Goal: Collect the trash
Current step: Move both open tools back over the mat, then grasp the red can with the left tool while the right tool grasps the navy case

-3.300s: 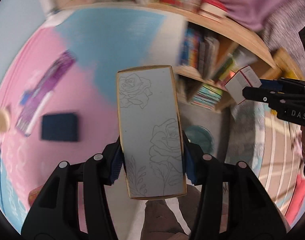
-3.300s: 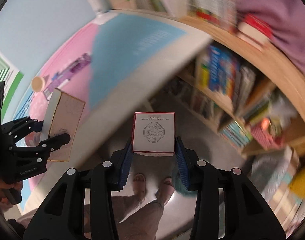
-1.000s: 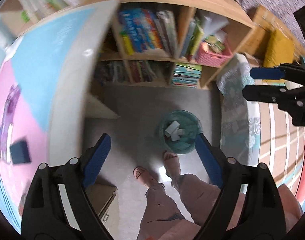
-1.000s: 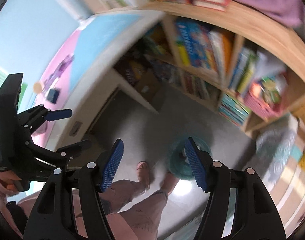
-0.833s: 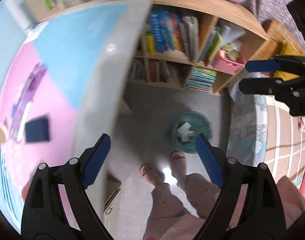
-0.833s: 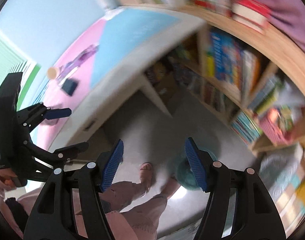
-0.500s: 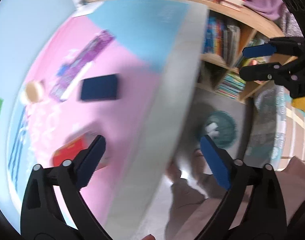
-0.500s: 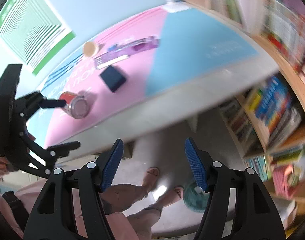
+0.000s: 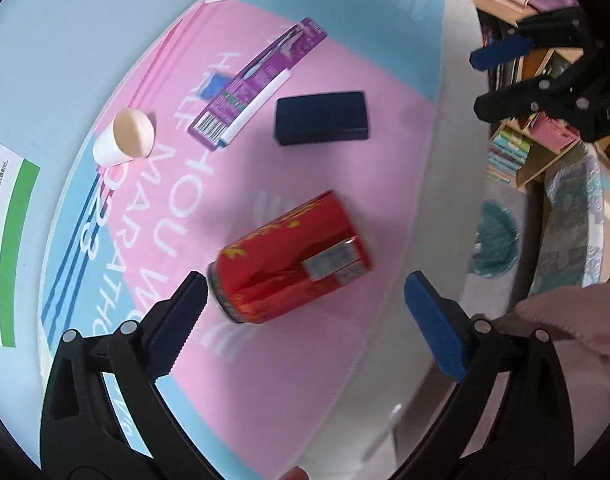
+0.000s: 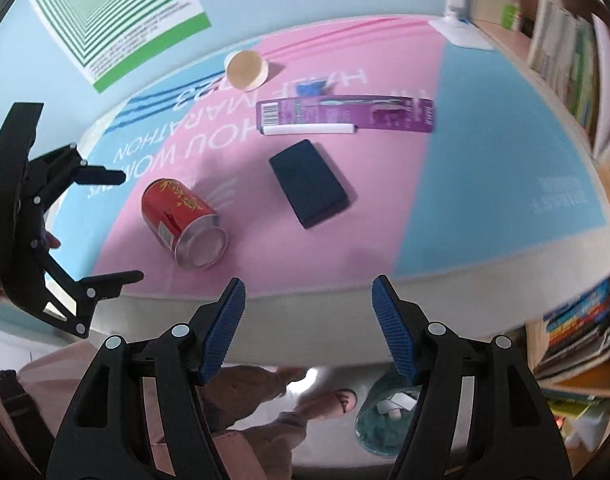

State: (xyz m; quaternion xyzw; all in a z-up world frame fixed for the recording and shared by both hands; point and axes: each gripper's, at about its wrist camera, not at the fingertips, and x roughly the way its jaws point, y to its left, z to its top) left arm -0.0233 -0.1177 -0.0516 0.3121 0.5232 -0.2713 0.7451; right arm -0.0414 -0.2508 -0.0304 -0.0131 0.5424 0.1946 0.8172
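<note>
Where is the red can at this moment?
The red can lies on its side on the pink part of the table mat, just ahead of the open left gripper, with the dark blue box beyond it.

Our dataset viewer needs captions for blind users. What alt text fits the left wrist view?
An open, empty left claw hovers over a red can lying on its side on a pink and blue table. Beyond lie a dark box, a purple package and a tipped paper cup.
</note>
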